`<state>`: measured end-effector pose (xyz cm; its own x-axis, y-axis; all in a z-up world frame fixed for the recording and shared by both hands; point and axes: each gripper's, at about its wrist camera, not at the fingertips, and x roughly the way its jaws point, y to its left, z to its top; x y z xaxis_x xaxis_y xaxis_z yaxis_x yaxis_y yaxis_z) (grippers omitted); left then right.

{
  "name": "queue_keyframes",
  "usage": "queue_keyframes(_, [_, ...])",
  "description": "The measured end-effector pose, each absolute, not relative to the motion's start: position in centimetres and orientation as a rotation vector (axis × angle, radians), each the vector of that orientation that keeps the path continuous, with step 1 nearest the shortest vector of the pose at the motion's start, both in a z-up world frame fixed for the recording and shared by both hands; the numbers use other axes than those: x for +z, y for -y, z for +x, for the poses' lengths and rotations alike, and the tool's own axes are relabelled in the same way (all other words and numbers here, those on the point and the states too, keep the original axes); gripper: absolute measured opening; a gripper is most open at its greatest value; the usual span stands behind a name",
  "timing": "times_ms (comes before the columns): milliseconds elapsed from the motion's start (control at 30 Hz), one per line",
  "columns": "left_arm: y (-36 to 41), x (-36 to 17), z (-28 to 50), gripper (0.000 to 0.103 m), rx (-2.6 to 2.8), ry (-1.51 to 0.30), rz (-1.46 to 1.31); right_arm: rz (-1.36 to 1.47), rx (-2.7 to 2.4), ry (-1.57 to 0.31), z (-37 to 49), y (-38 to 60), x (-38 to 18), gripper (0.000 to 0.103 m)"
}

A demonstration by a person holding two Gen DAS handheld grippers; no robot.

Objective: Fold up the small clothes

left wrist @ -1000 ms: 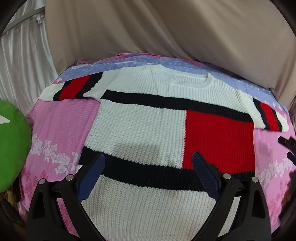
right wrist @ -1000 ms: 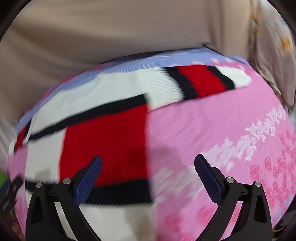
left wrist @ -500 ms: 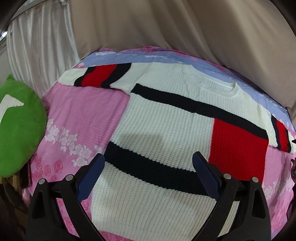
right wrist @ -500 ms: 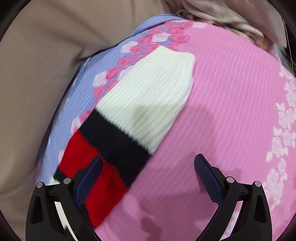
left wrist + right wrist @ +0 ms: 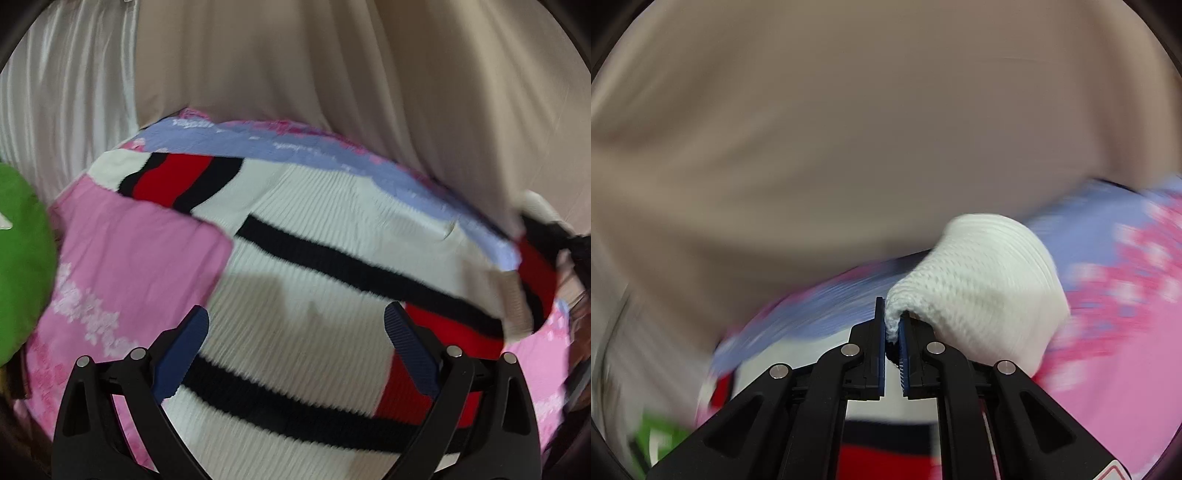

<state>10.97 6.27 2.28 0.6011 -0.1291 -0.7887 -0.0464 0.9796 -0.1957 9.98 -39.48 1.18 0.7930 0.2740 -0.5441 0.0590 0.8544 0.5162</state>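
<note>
Right wrist view: the white cuff (image 5: 979, 288) of the sweater (image 5: 314, 258) is pinched by the right gripper (image 5: 893, 332) for folding inward, while the left gripper (image 5: 295, 350) is held wide apart.

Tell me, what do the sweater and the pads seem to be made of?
Sweater: chunky knit yarn, probably wool or acrylic; ribbed stitches show on the cuff. Pads: likely blue rubber or soft plastic, matte, with fine ridges.

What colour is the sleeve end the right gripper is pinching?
White knit cuff, clamped by the right gripper; clearest in the right wrist view.
</note>
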Motion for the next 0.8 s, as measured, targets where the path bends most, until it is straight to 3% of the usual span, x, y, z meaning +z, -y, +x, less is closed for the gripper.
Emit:
queue_keyframes(67, [-6.4, 2.2, 12.5, 0.097, -0.083, -0.919, -0.250, 0.488, 0.254, -0.724, 12.5, 31.8, 0.1, 0.013])
queue_keyframes(133, [-6.6, 1.4, 14.5, 0.098, -0.141, -0.935, -0.306, 0.377, 0.264, -0.784, 13.9, 26.0, -2.0, 0.027])
queue_keyframes(167, [-6.7, 0.8, 15.4, 0.098, -0.150, -0.950, -0.328, 0.335, 0.227, -0.822, 14.1, 24.1, -3.2, 0.027])
queue_keyframes(267, [-6.9, -1.6, 18.5, 0.098, -0.171, -1.004, -0.403, 0.375, 0.156, -0.882, 11.6, 24.0, -5.9, 0.031])
queue_keyframes(333, [-6.7, -3.5, 20.6, 0.098, -0.165, -1.041, -0.437, 0.384, 0.062, -0.895, 8.8, 26.1, -7.1, 0.048])
queue_keyframes(467, [-6.3, -7.6, 24.4, 0.095, -0.075, -1.127, -0.467, 0.420, -0.179, -0.974, 4.6, 31.1, -9.5, 0.050])
queue_keyframes(500, [-6.3, -8.3, 25.2, 0.091, -0.066, -1.140, -0.478, 0.421, -0.220, -0.990, 4.3, 32.1, -10.1, 0.050])
queue_keyframes(567, [-6.1, -9.6, 26.3, 0.063, -0.070, -1.167, -0.507, 0.370, -0.282, -1.022, 4.4, 33.3, -11.2, 0.055])
queue_keyframes(633, [-5.9, -9.9, 26.7, 0.045, -0.060, -1.168, -0.506, 0.330, -0.277, -1.059, 5.0, 34.0, -12.6, 0.057])
queue_keyframes(667, [-5.6, -9.7, 27.0, 0.023, -0.069, -1.157, -0.498, 0.310, -0.276, -1.077, 5.8, 33.9, -13.4, 0.057])
queue_keyframes(733, [-5.3, -9.4, 27.5, 0.006, -0.132, -1.142, -0.532, 0.300, -0.276, -1.084, 6.8, 34.2, -14.1, 0.057])
queue_keyframes(767, [-5.4, -8.8, 27.6, 0.006, -0.134, -1.113, -0.542, 0.311, -0.267, -1.075, 7.4, 34.4, -14.3, 0.054])
queue_keyframes(800, [-5.4, -8.3, 27.6, 0.006, -0.139, -1.088, -0.542, 0.325, -0.255, -1.065, 7.8, 34.7, -14.2, 0.031])
